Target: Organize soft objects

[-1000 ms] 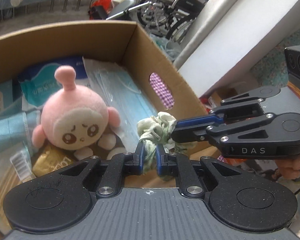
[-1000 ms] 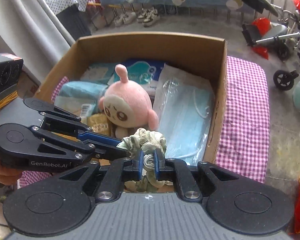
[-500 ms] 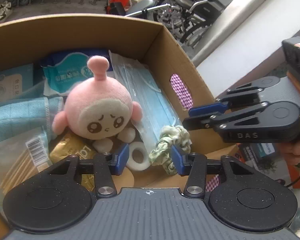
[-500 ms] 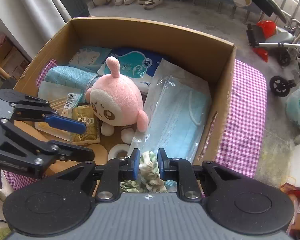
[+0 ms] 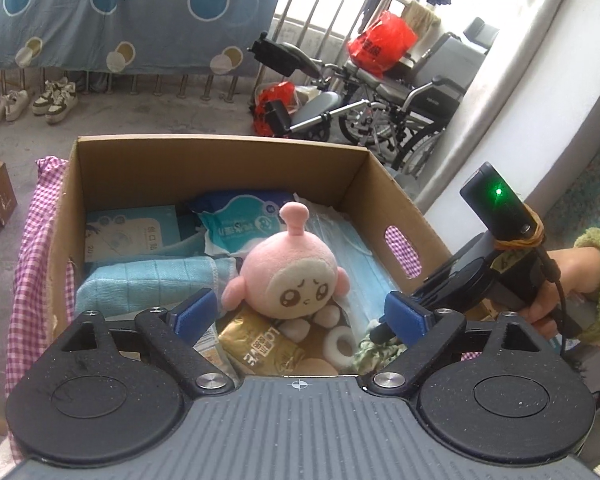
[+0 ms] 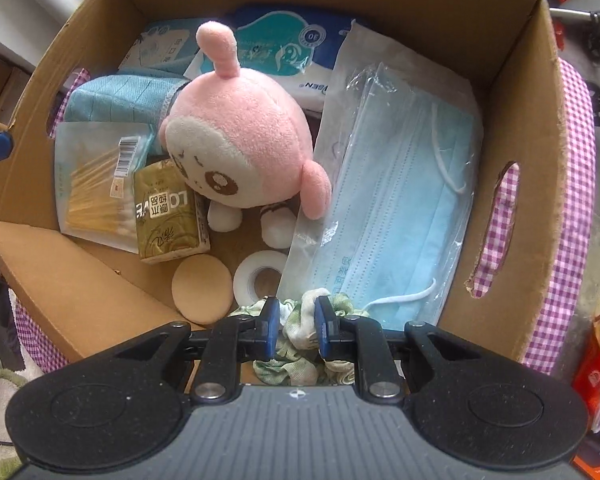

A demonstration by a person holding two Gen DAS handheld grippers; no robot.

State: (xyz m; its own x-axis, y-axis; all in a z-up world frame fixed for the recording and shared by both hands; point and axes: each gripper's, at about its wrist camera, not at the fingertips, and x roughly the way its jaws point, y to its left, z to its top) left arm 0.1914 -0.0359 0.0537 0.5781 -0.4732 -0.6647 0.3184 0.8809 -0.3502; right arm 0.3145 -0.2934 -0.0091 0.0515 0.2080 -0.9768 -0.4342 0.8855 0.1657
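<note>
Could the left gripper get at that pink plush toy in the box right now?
Probably yes. The left gripper is empty with its jaws opening, and the pink plush toy sits on top in the open cardboard box, nothing covering it. The right gripper is off beside it, shut on the scrunchie.

1 cardboard box (image 6: 536, 128) holds 1 pink plush toy (image 6: 240, 136), 1 scrunchie (image 6: 300, 336), 1 tape roll (image 6: 258, 276), 1 mask pack (image 6: 396, 184).

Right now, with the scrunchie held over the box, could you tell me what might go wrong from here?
1. The right gripper pinches only part of the scrunchie; the loose folds could snag a pad on release and lift back out.
2. It hangs near the box's front corner, over the mask pack edge and tape roll, so it may land on them.
3. The left gripper, opening, is close by; they could bump.
</note>
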